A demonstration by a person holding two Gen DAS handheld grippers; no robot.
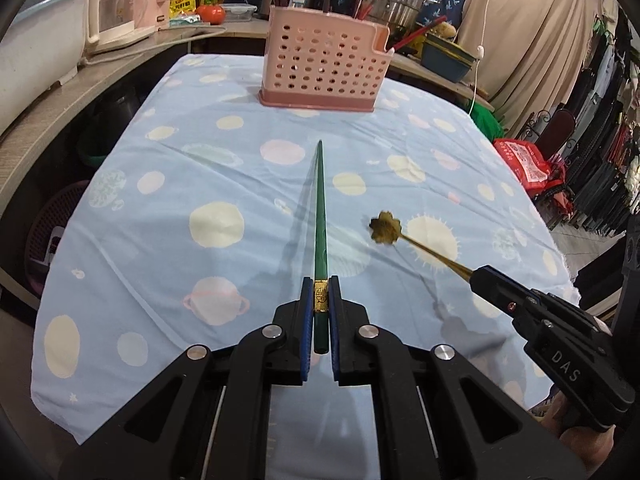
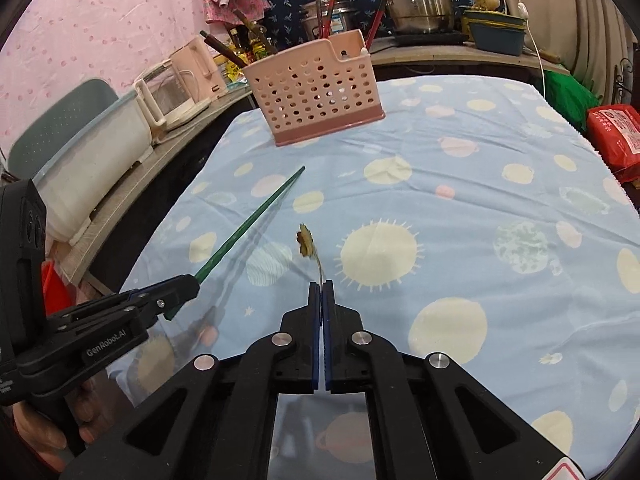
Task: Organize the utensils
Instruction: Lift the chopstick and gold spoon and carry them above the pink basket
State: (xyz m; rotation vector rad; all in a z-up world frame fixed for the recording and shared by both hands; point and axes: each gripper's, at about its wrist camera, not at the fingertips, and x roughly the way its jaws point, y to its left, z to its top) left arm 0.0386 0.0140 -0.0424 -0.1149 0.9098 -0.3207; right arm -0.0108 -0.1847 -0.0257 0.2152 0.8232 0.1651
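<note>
A blue tablecloth [image 1: 168, 184] printed with planets covers the table, with a cluttered counter behind. At its far end stands a pink perforated utensil holder [image 1: 324, 62]. The left gripper [image 1: 321, 280] pinches the gold-banded handle end of green chopsticks [image 1: 319, 208], tips pointing toward the holder above the cloth. The right gripper [image 2: 321, 286] clamps a thin gold utensil with a flower-shaped head [image 2: 305, 240], held over the cloth beside the chopsticks
</note>
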